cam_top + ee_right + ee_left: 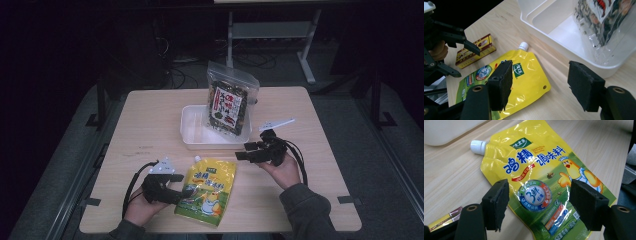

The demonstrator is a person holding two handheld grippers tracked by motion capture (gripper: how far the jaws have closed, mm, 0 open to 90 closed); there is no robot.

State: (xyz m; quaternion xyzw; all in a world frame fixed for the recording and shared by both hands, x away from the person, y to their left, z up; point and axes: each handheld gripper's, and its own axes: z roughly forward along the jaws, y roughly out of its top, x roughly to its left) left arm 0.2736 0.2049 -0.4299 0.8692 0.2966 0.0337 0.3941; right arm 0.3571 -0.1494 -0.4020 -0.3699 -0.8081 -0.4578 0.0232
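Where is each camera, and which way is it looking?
High view: above the table, looking forward and down; forearms, hands, left gripper, right gripper.
Left gripper view: behind its open jaws, facing the yellow seasoning pouch.
Right gripper view: behind open jaws, facing the white tray.
All share the pouch.

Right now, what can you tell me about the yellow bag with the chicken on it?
The yellow pouch lies flat on the wooden table, white screw cap pointing toward the white tray. It looks like glossy, crinkly plastic, printed with a cartoon chicken, blue writing and a green field. The open left gripper hovers at its edge.
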